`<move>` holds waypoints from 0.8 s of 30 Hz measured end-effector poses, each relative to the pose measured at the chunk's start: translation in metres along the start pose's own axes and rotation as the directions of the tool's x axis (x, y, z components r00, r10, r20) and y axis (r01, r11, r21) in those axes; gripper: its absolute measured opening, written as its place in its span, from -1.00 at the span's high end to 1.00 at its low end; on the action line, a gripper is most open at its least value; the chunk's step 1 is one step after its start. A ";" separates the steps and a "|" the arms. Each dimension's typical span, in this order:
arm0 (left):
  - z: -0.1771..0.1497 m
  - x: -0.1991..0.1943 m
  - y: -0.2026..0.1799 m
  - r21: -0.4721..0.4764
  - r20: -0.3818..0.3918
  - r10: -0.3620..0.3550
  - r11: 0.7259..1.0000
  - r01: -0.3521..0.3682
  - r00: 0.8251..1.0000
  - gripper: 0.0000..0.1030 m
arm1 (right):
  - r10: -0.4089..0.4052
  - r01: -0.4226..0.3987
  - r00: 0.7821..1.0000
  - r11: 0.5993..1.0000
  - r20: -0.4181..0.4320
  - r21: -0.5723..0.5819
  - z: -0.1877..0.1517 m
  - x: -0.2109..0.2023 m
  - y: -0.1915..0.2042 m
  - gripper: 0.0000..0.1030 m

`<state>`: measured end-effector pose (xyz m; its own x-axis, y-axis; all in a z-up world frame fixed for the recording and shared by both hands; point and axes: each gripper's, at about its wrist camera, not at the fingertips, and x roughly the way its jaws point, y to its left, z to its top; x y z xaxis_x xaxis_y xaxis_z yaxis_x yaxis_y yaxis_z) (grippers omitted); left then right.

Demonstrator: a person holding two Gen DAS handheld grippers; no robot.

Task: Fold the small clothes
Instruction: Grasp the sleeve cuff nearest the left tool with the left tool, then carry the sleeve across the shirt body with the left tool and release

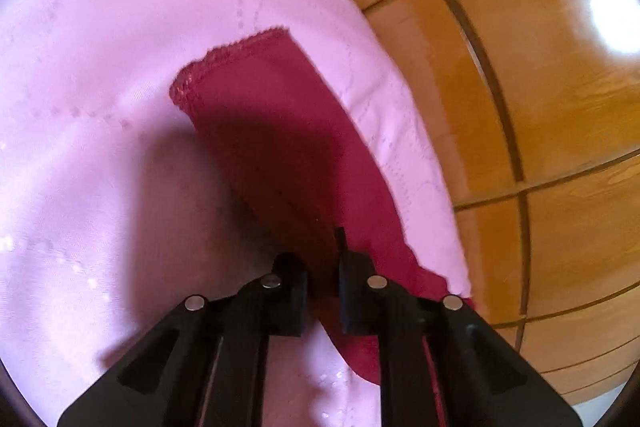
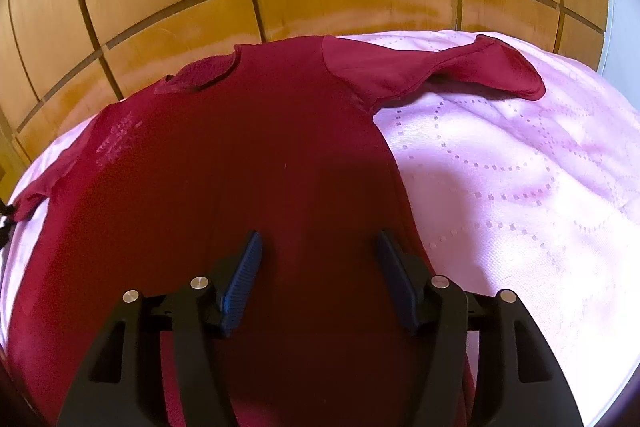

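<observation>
Item: we hold the left gripper (image 1: 323,291) nearly closed on the shirt (image 2: 248,163); right gripper (image 2: 318,283) wide, empty, above it; pink sheet (image 2: 520,187) beneath, near its edge.

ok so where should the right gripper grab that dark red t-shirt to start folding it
Probably the right sleeve of the dark red t-shirt. It lies spread out on the pink quilted cover, away from the body, its edge slightly raised. Bring the open right gripper forward and rightward, low over the cover, pinching the cuff.

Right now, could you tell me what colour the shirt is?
Dark red shirt, clearest in the right wrist view.
</observation>
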<state>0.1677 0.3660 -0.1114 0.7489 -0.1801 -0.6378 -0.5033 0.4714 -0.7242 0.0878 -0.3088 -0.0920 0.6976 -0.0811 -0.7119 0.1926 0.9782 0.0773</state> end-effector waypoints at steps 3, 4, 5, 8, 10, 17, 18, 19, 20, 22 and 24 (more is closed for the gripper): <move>0.000 -0.020 -0.008 0.023 0.059 -0.021 1.000 0.019 0.998 0.84 | -0.001 0.001 1.000 1.000 0.002 -0.001 0.000 0.000 0.000 -0.15; 0.007 -0.021 -0.010 0.023 0.075 -0.030 0.999 0.029 0.997 0.84 | -0.001 0.001 1.000 1.000 0.002 -0.001 0.000 0.001 0.000 -0.15; 0.011 -0.027 -0.013 0.026 0.098 -0.042 0.999 0.040 0.994 0.84 | 0.000 0.000 1.000 1.000 0.002 0.000 0.000 0.001 0.000 -0.15; 0.021 -0.035 -0.029 0.059 0.117 -0.062 0.997 0.056 0.991 0.84 | 0.007 -0.007 1.000 1.000 0.003 0.007 0.000 0.001 -0.001 -0.15; 0.022 -0.038 -0.042 0.087 0.126 -0.071 0.994 0.061 0.989 0.84 | 0.012 -0.012 1.000 1.000 0.005 0.011 0.000 0.001 -0.001 -0.15; 0.000 -0.049 -0.108 0.238 0.146 -0.174 0.962 0.136 0.974 0.84 | 0.028 -0.029 1.000 0.999 0.010 0.022 0.001 0.000 -0.003 -0.15; -0.007 -0.051 -0.120 0.268 0.146 -0.190 0.952 0.146 0.971 0.84 | 0.032 -0.032 0.999 0.999 0.011 0.024 0.001 0.000 -0.003 -0.15; -0.015 -0.053 -0.134 0.301 0.145 -0.209 0.940 0.158 0.967 0.84 | 0.036 -0.036 0.999 0.999 0.012 0.027 0.001 0.000 -0.004 -0.15; -0.023 -0.054 -0.143 0.327 0.140 -0.226 0.929 0.171 0.964 0.84 | 0.039 -0.039 0.999 0.999 0.014 0.029 0.001 0.000 -0.004 -0.15; -0.041 -0.057 -0.170 0.394 0.120 -0.263 0.898 0.197 0.957 0.84 | 0.044 -0.044 0.999 0.998 0.016 0.033 0.001 0.000 -0.005 -0.15; -0.061 -0.057 -0.190 0.452 0.090 -0.284 0.866 0.215 0.955 0.84 | 0.048 -0.048 0.999 0.998 0.017 0.036 0.001 -0.001 -0.006 -0.15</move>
<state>0.1945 0.2344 0.0465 0.8964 -0.2281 -0.3801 -0.0803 0.7597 -0.6453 0.0867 -0.3147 -0.0918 0.7178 -0.0376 -0.6953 0.1834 0.9735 0.1367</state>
